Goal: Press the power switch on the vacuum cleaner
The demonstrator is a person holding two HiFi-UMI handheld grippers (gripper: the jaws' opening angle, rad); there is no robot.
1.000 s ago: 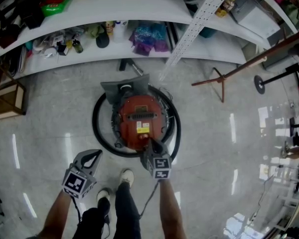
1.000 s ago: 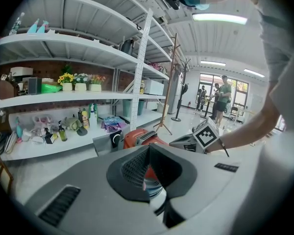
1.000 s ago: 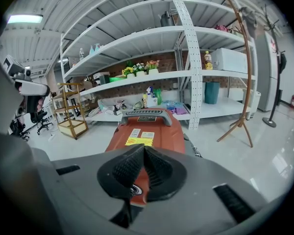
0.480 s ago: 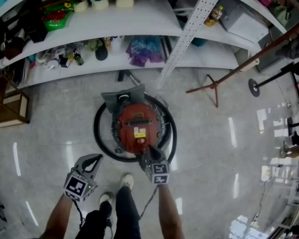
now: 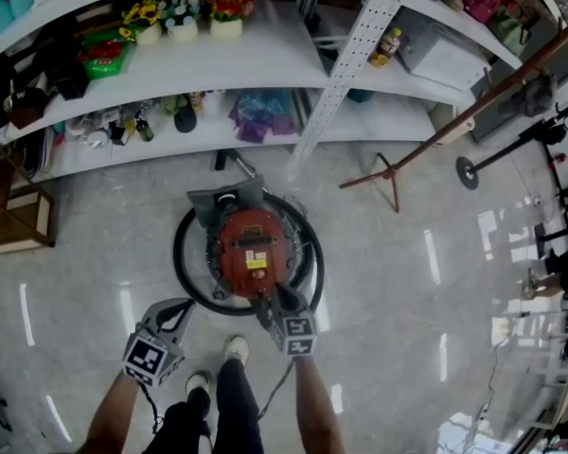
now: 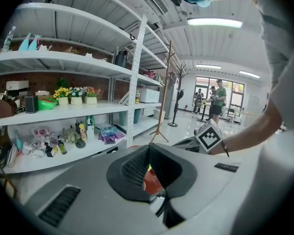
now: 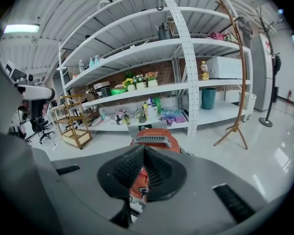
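Observation:
A round red vacuum cleaner [image 5: 252, 250] stands on the floor inside a ring of black hose [image 5: 185, 277], with a grey head at its far side. My right gripper [image 5: 266, 298] is shut on nothing, its tips at the vacuum's near edge. In the right gripper view the closed gripper [image 7: 143, 149] points at the red body [image 7: 154, 140] just beyond it. My left gripper [image 5: 182, 307] hangs shut and empty to the left, outside the hose ring. In the left gripper view, a sliver of the red vacuum [image 6: 151, 184] shows between that gripper's [image 6: 148, 148] pads.
White shelves [image 5: 218, 45] with flowers and bottles run behind the vacuum, with a perforated post [image 5: 336, 74]. A wooden coat stand [image 5: 388, 173] leans at the right, a wooden rack [image 5: 9, 220] at the left. The person's shoes [image 5: 235, 351] are just behind the grippers.
The head view has pulled back and shows more shelf. The right gripper has drawn slightly back from the vacuum's top toward its near edge. The left gripper has barely moved.

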